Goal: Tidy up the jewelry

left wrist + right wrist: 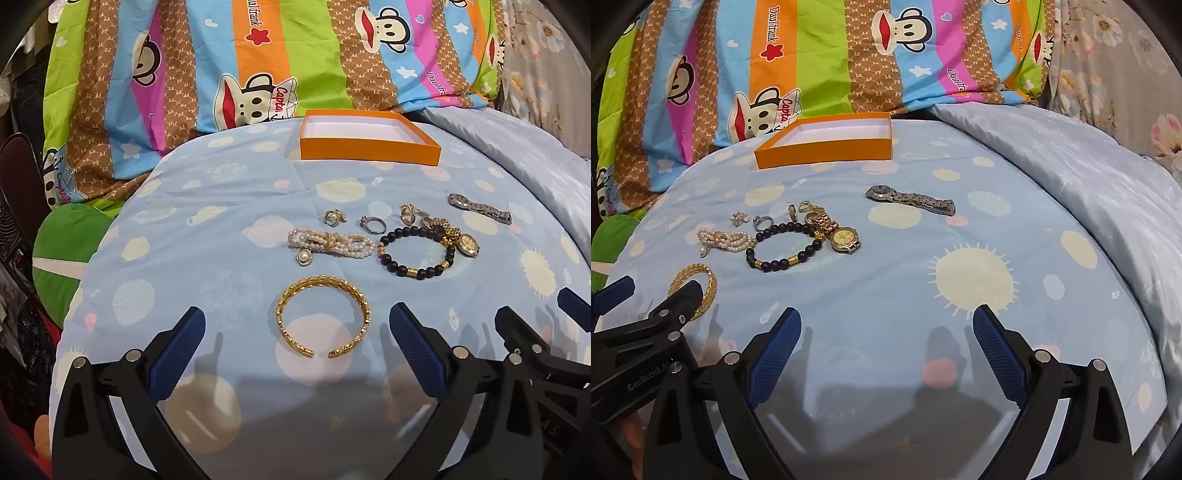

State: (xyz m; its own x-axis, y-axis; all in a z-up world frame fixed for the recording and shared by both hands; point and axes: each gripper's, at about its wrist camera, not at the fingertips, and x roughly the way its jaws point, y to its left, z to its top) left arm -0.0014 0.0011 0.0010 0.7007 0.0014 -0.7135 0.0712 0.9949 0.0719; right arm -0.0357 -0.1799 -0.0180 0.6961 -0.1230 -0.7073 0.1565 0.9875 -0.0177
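Observation:
Jewelry lies on a light blue cloth. A gold cuff bangle (323, 316) lies nearest, just ahead of my open, empty left gripper (297, 319). Beyond it are a pearl bracelet (330, 243), a black bead bracelet (416, 253), a gold watch (466, 244), a silver ring (373, 223), small earrings (334, 216) and a silver watch (480, 208). An empty orange box (369, 142) sits at the back. My right gripper (887, 323) is open and empty over bare cloth, right of the black bead bracelet (783, 248) and gold watch (844, 238). The silver watch (910, 199) and orange box (827, 142) lie ahead.
A colourful striped cartoon-monkey blanket (258, 55) is piled behind the box. A rumpled pale blue quilt (1071, 166) rises on the right. A green cushion (62, 251) lies at the left edge. The left gripper's body (646, 325) shows at the lower left of the right wrist view.

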